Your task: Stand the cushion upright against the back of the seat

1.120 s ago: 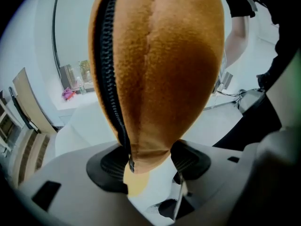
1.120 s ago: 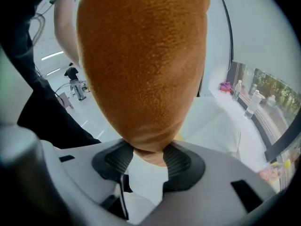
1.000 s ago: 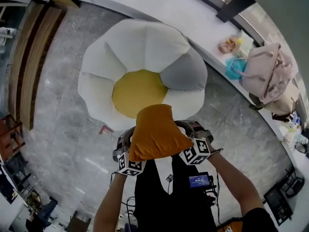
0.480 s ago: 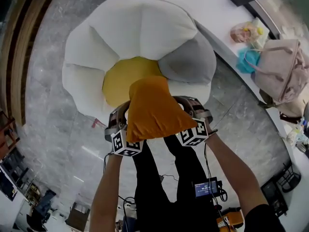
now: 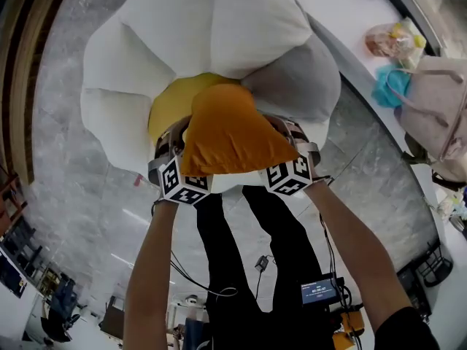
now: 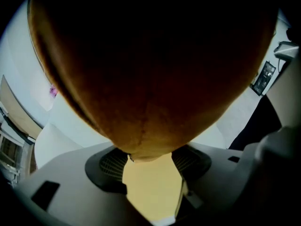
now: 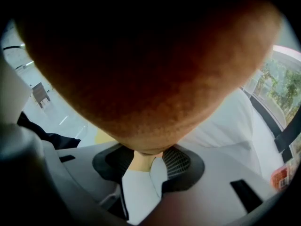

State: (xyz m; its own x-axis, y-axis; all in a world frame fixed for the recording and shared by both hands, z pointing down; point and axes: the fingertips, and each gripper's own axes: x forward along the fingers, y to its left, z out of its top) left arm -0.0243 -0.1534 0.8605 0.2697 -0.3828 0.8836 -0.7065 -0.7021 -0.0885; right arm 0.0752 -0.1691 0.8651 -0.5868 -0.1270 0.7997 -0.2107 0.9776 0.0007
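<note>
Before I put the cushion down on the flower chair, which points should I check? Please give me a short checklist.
1. Left gripper shut on the orange cushion at a near corner: ok.
2. Right gripper shut on the other near corner: ok.
3. Cushion lined up with the yellow centre of the flower seat: ok.
4. Cushion leaning against the far white petal: not ok, yellow shows between them.
5. Cushion touching the seat: cannot tell.
</note>
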